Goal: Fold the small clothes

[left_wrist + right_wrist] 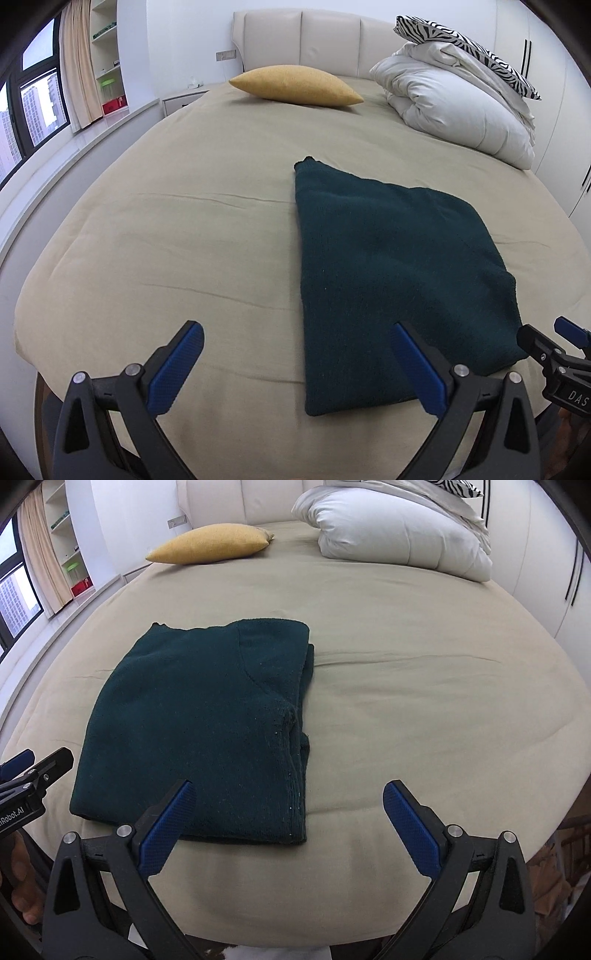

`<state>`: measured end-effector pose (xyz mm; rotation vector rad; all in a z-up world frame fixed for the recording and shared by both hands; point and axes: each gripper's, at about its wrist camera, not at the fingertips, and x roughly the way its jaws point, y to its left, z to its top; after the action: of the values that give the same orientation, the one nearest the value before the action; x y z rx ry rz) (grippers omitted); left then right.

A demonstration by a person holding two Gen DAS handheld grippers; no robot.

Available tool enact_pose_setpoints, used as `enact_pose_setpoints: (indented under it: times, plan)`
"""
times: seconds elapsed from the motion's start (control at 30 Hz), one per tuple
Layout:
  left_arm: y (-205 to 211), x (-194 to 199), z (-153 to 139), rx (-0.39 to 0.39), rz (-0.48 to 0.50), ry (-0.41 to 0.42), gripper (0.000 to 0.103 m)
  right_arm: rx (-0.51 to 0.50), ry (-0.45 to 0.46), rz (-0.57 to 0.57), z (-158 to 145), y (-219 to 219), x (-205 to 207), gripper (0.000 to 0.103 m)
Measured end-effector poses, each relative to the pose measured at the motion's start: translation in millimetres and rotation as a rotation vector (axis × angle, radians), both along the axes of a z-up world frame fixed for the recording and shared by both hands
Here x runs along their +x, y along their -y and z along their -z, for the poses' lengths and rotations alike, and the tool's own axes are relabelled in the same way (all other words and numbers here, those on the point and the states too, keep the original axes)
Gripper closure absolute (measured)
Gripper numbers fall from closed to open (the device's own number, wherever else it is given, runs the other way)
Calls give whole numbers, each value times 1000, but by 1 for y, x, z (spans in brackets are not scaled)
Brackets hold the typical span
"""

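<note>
The bed [184, 206] with its beige cover carries everything. A white duvet [454, 107] is bundled at the head-end right corner, a zebra-print pillow [469, 44] on top of it. A yellow cushion [295, 85] lies by the headboard. The dark green sweater [199, 723], folded into a flat rectangle, lies near the foot edge. The left gripper [297, 363] and right gripper [288, 825] both hang spread wide, holding nothing.

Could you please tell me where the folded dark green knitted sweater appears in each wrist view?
Left wrist view: the folded dark green knitted sweater lies right of centre on the beige bed.
Right wrist view: the sweater lies left of centre.
Shared landmark: the yellow pillow by the headboard.
</note>
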<state>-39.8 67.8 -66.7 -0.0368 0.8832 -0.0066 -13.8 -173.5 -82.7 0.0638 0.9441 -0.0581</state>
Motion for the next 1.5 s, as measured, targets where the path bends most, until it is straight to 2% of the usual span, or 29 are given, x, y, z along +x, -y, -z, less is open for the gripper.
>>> enact_pose_setpoints:
  times: [0.37,1.5]
  plan:
    - [-2,0,4,16,-2,0,0,4,1,-6,-8,-2,-4,0]
    - [1,-1,13,21,-5,-18,0,4,-3,-3,-5,-11,-2,0]
